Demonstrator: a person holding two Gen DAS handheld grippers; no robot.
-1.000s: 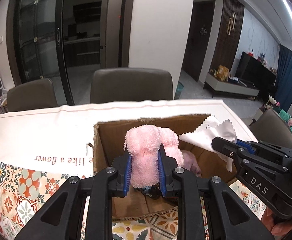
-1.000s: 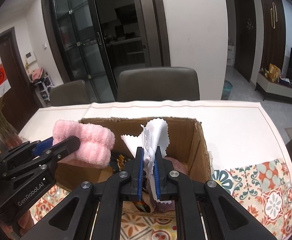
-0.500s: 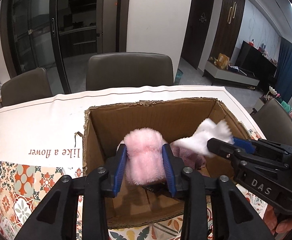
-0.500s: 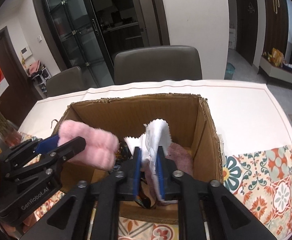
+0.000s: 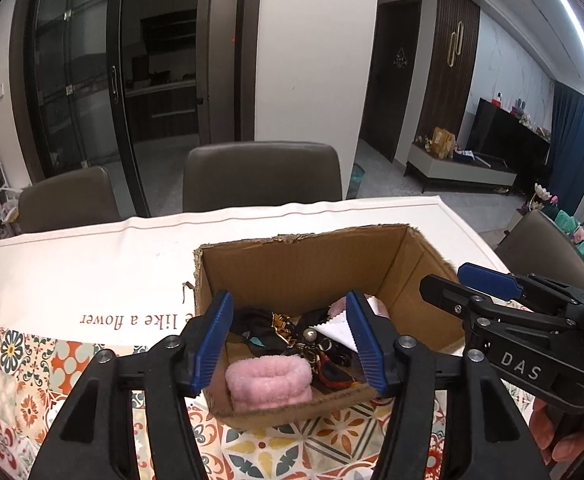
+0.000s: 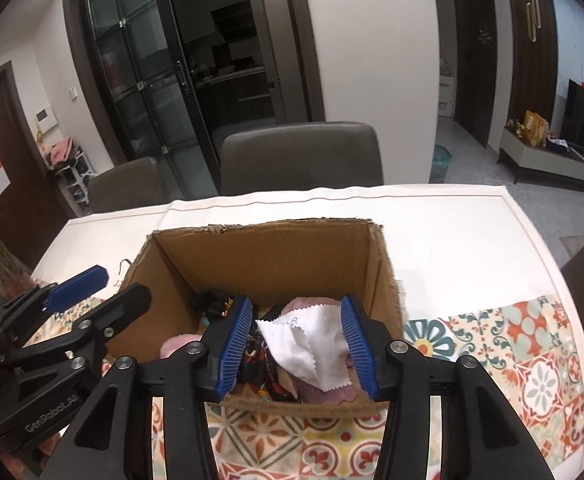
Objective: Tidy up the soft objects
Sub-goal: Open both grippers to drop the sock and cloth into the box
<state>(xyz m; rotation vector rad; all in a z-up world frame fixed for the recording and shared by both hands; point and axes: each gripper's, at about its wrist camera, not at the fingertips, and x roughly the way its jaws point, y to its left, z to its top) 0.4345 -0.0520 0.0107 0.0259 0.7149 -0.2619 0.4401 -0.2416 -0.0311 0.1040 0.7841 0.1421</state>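
Pink fluffy towel roll (image 5: 268,380) and white pinked-edge cloth (image 6: 308,344) lie inside the brown cardboard box (image 5: 312,264) (apparently the sorting bin), left gripper (image 5: 289,340) and right gripper (image 6: 296,344) both spread empty above.

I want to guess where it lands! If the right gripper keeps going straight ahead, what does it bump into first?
Probably the white cloth, lying between the open right gripper's fingers inside the cardboard box. Depth is hard to judge.
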